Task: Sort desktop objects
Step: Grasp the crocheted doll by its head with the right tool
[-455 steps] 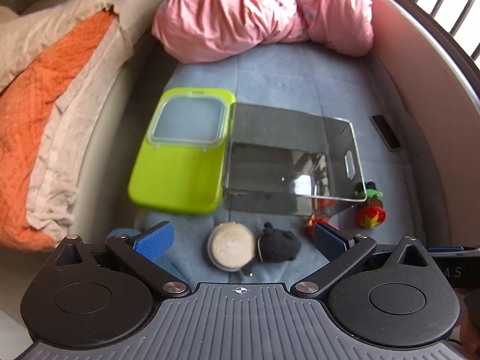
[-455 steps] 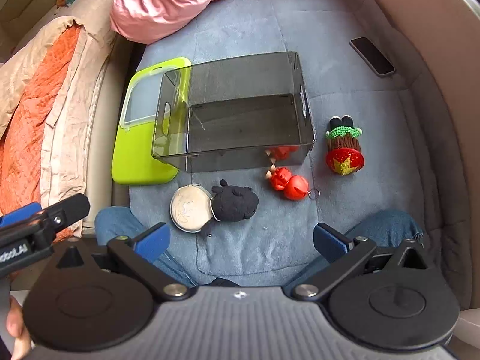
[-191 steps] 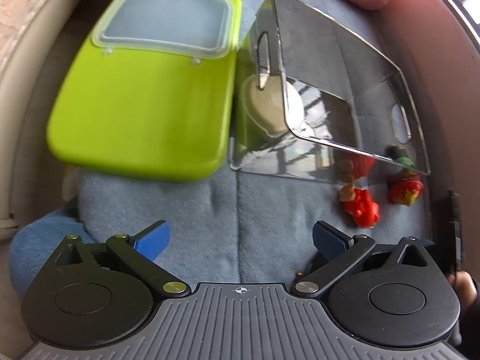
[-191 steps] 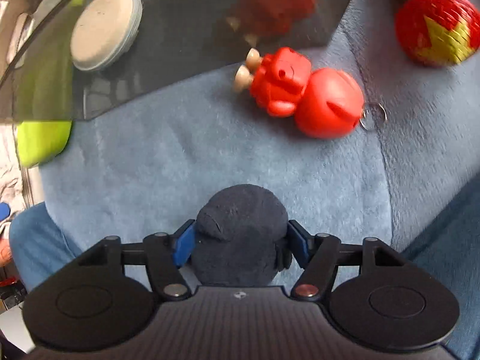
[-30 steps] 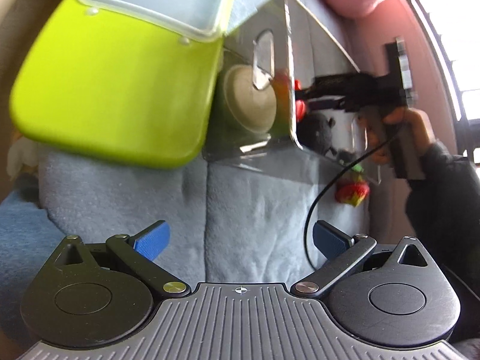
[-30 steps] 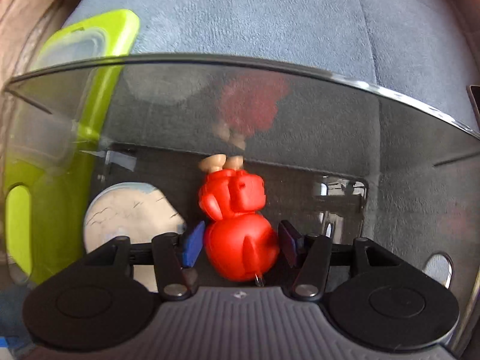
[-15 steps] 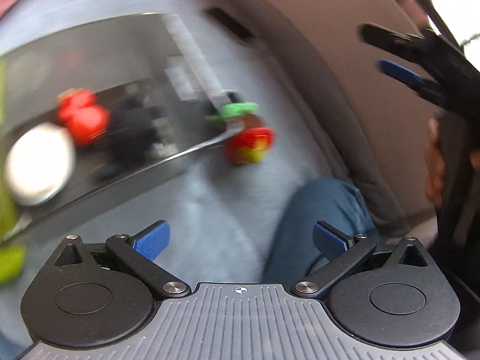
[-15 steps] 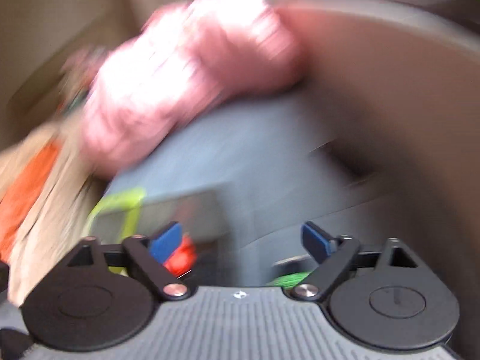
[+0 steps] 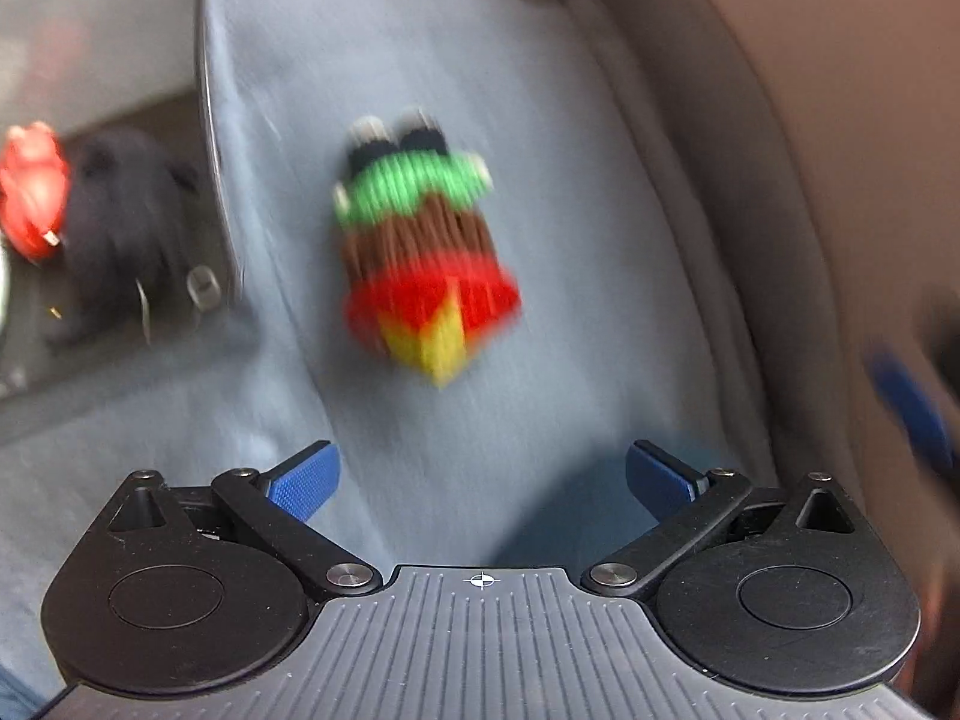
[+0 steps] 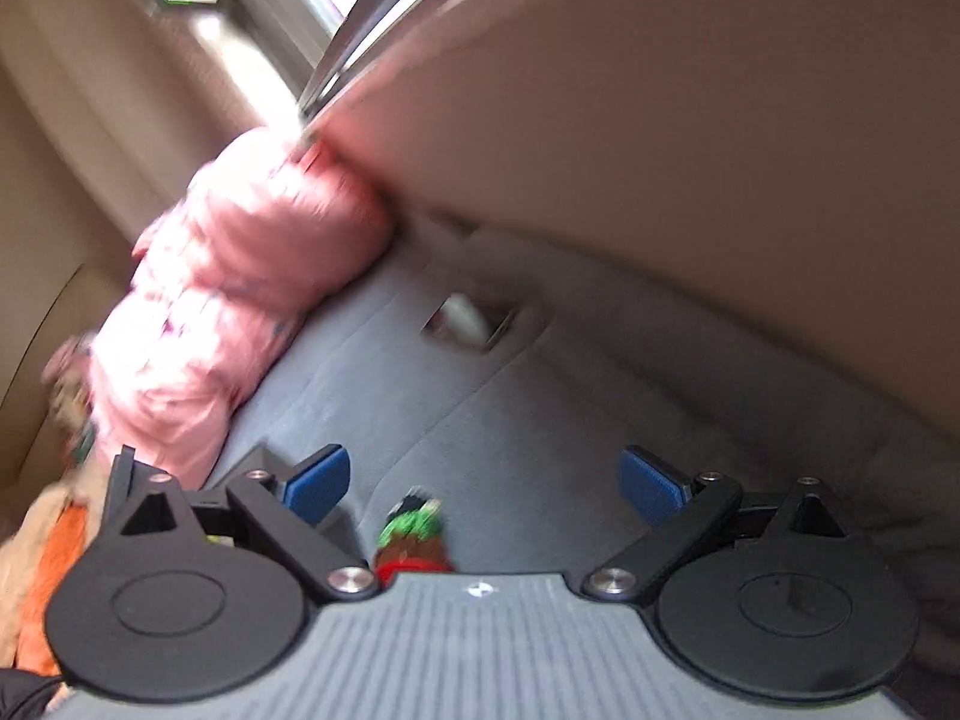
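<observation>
- Left gripper [image 9: 478, 474]: jaws wide apart, nothing between the blue ribbed pads; black linkage arms and grey ridged body fill the lower part of the view.
- Crocheted doll [image 9: 420, 246] ahead of the left gripper, slightly left of its centre line, lying flat on the blue-grey fleece cover [image 9: 570, 240]; black feet farthest away, green yarn band, brown ribbed middle, red cap with yellow star nearest the pads. Apart from both pads; bare cover all round it.
- Clear plastic box [image 9: 210, 120] to the front left of the left gripper; its thin right-hand wall runs just beside the doll, not touching it. Inside: dark plush toy [image 9: 120, 228] and glossy red figure [image 9: 33, 198] pressed together, the figure cut off by the frame edge.
- Padded beige side wall [image 9: 810, 120] bounds the cover on the right; narrow room between doll and wall.
- Blurred blue shape at far right of the left view: cannot be identified.
- Right gripper [image 10: 485, 483]: jaws wide and narrowing slightly, empty between the pads.
- Same doll visible directly below the right gripper, near its left pad, mostly hidden behind the gripper body.
- Ahead of the right gripper: open fleece cover, pink quilted bundle [image 10: 240, 300] front left, dark flat rectangular object [image 10: 468, 324] straight ahead, too smeared to name.
- Both views motion-blurred; fine detail unreliable.
</observation>
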Available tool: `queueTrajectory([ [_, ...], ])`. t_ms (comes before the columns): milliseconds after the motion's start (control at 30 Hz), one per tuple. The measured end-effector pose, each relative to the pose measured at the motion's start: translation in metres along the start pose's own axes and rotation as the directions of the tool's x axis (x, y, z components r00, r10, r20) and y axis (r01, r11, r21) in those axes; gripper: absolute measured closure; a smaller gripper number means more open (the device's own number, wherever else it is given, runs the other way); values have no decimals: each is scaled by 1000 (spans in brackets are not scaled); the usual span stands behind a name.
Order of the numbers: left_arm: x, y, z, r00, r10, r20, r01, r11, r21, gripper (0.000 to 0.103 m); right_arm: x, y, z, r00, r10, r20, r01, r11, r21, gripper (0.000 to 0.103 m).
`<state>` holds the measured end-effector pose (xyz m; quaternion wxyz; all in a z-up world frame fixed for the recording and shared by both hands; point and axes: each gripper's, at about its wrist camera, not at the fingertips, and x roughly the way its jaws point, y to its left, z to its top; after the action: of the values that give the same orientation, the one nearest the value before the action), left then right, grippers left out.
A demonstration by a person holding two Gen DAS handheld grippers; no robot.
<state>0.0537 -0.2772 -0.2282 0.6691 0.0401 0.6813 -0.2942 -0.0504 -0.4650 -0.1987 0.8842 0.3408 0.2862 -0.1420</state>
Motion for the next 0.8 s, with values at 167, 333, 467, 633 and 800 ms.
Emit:
queueTrajectory([
  [167, -36, 38, -49, 998, 69, 13, -70, 991, 114, 0, 94, 45, 20, 951, -56, -305, -3, 982, -189, 15],
  [333, -92, 130, -87, 998, 2, 58, 2, 997, -76, 0, 199, 100, 4, 813, -261, -521, 44, 919, -392, 17],
  [467, -120, 200, -118, 991, 12, 130, 21, 969, -248, 0, 239, 113, -18, 743, -356, -567, 79, 888, -454, 13],
  [633, -132, 262, -139, 981, 11, 194, 69, 913, -401, 0, 250, 105, -22, 692, -281, -665, 97, 949, -299, 50],
  [800, -133, 294, -146, 971, -31, 239, 138, 884, -447, 0, 205, 132, 15, 759, -350, -550, 186, 925, -332, 67],
])
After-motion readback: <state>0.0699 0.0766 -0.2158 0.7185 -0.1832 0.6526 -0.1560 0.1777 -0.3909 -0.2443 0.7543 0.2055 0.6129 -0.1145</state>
